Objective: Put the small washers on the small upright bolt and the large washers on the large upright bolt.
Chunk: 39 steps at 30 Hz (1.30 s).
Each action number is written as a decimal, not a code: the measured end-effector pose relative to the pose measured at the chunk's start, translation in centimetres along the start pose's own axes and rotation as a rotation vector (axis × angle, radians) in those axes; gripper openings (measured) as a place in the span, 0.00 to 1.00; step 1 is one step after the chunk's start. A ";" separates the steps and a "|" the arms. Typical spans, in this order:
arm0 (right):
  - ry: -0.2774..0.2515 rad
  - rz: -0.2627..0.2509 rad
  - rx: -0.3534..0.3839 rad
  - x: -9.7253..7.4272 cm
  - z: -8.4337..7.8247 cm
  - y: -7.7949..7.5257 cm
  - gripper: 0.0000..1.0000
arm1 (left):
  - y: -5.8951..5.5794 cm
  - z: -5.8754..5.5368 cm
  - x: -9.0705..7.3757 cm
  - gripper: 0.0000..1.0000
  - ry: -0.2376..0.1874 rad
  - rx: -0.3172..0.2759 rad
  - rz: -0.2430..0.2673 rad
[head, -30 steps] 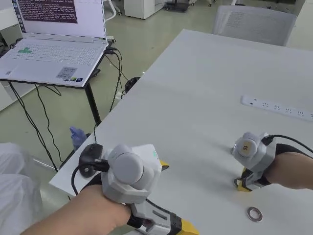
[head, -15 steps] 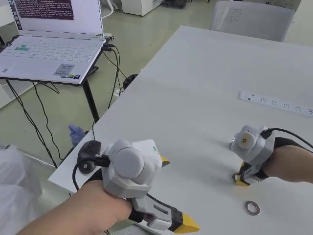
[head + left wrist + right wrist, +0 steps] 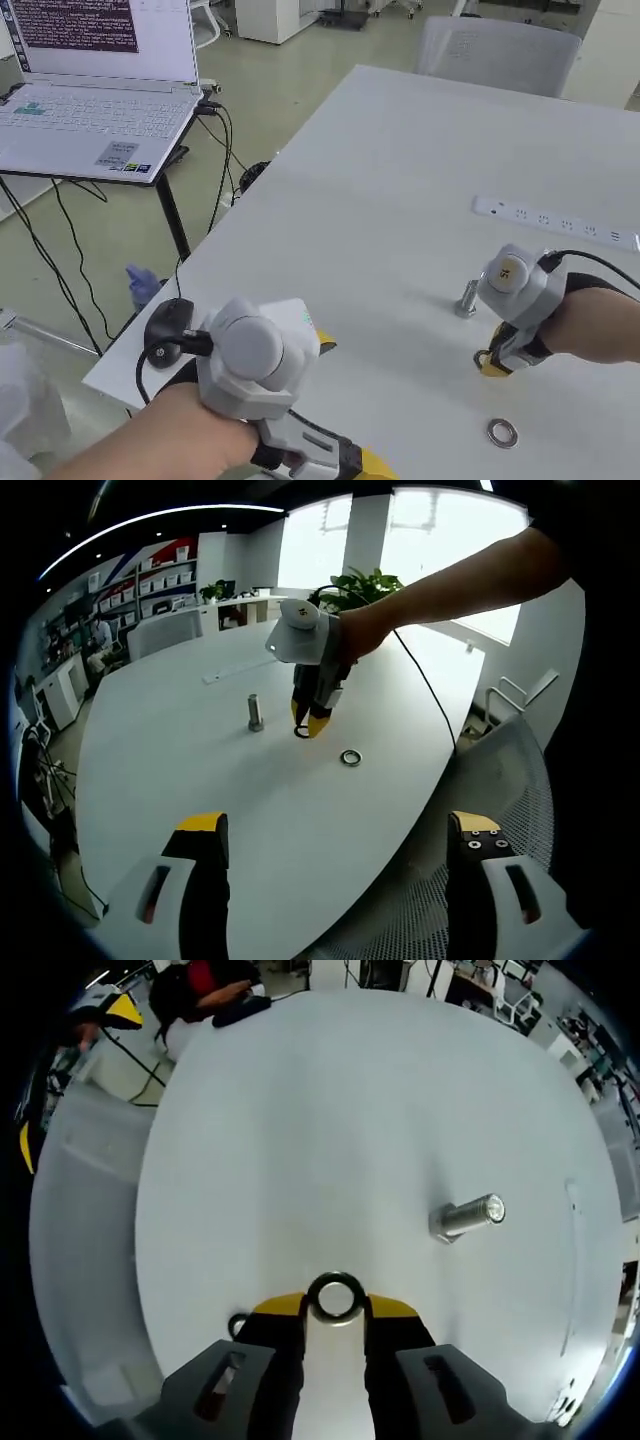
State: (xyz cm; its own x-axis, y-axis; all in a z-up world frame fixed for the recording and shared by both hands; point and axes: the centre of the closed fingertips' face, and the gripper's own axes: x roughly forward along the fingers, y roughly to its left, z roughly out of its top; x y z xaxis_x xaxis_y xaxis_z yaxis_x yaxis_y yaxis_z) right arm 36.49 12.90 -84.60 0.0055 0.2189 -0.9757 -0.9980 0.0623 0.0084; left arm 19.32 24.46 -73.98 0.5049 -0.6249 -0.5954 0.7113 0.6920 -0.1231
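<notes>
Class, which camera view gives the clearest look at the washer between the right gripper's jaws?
The right gripper view: the washer sits face-on, its whole ring visible between the yellow jaw tips. The head view shows a sliver beneath the right gripper; the left gripper view shows it small and distant.

Bright, even daylight (window glare behind), fisheye-warped edges.
</notes>
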 end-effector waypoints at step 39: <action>-0.058 -0.049 0.046 -5.4 3.5 -5.2 0.22 | 1.4 0.1 0.4 0.92 -0.001 -0.014 0.008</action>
State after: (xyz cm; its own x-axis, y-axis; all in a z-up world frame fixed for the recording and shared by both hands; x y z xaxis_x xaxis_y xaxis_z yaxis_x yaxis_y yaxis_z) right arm 41.91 14.79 -78.62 0.0595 0.2702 -0.9610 -0.9925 0.1191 -0.0280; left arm 20.59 25.17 -74.37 0.5112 -0.6197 -0.5955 0.7004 0.7019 -0.1291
